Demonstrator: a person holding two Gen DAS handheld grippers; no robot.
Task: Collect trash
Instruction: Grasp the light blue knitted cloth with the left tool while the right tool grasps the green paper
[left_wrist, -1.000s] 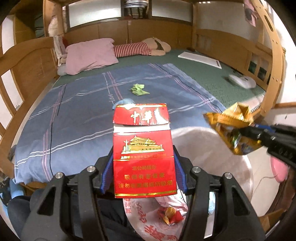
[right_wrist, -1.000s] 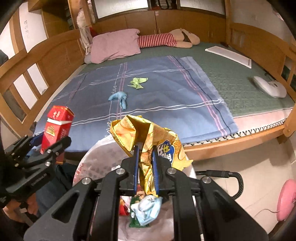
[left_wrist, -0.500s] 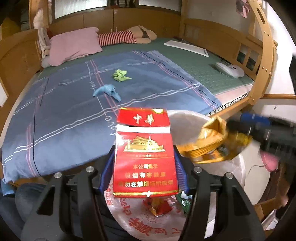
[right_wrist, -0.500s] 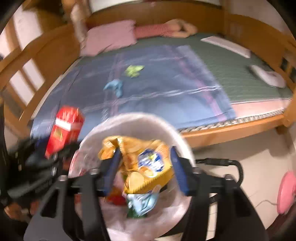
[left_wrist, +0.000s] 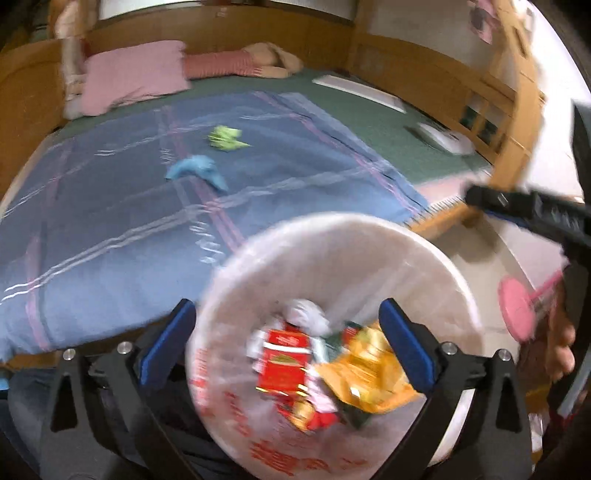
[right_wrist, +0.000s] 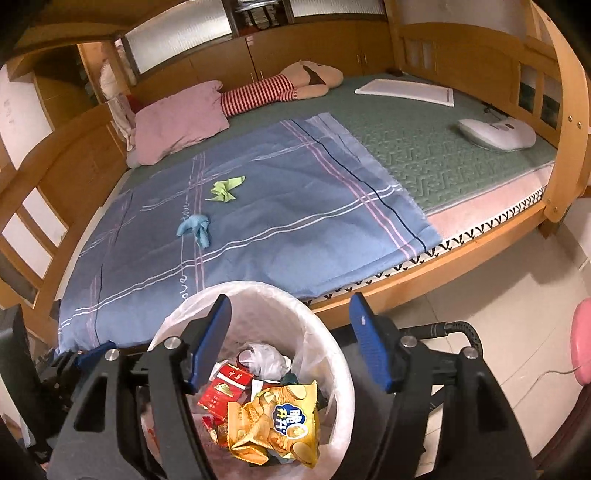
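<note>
Over the bin (right_wrist: 332, 354), beside the bed (right_wrist: 424, 155): both tools above the white-lined opening, left tool (left_wrist: 284, 343) and right tool (right_wrist: 290, 341) each with jaws opening, nothing between the pads. Drop step judged just finished. In the bin: red cigarette pack (right_wrist: 225, 387) and yellow snack bag (right_wrist: 280, 421) on top of older wrappers and a crumpled white bag; contents loose, below the rim. Remaining trash on the blue sheet (right_wrist: 295, 206): blue scrap (right_wrist: 194, 227) near the middle, green scrap (right_wrist: 225, 188) a little beyond it, well apart from the bin. Next move, as judged: reach across the bed edge, pinch each scrap low against soft cloth without catching the sheet.
</note>
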